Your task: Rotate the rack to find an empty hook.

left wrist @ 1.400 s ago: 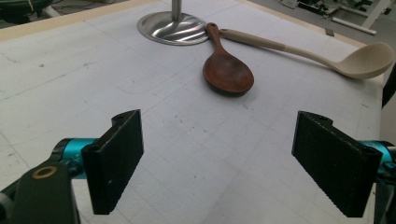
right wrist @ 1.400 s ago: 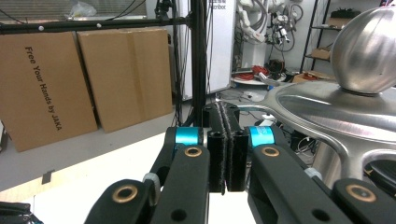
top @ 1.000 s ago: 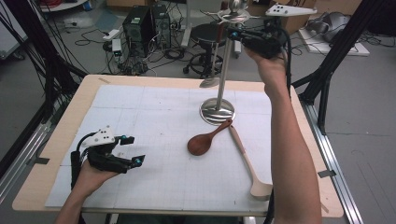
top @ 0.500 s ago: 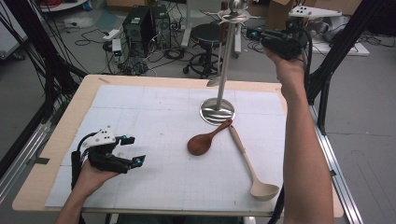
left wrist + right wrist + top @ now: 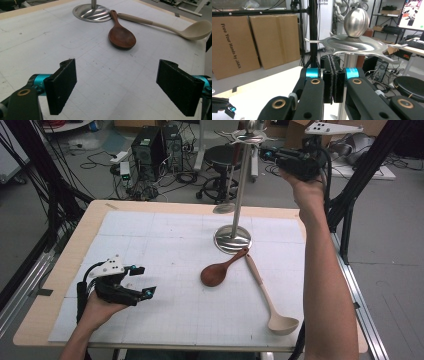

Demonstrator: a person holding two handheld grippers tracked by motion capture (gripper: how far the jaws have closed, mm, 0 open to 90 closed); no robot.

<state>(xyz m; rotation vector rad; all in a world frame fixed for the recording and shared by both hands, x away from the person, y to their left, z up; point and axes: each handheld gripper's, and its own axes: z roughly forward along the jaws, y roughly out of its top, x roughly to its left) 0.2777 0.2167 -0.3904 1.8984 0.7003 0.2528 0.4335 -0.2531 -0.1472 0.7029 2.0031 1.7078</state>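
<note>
A steel stand (image 5: 233,239) with a round base rises from the white mat; its hooked top plate (image 5: 362,46) and ball knob (image 5: 356,19) show close in the right gripper view. My right gripper (image 5: 265,154) is held high beside that top, jaws shut pad to pad (image 5: 332,82) with nothing between them. A brown wooden spoon (image 5: 217,272) and a beige ladle (image 5: 270,302) lie on the mat by the base. My left gripper (image 5: 145,280) rests low at the front left, open (image 5: 125,87), pointing toward the spoon (image 5: 121,37) and ladle (image 5: 197,30).
A grey spoon-like bowl (image 5: 223,208) shows just behind the pole near the table's far edge. The wooden table rim (image 5: 65,270) frames the mat. Black frame struts, a stool (image 5: 225,157) and computers stand on the floor beyond.
My right gripper has drawn back a little to the right from the stand's top. The left gripper, spoon and ladle have stayed put.
</note>
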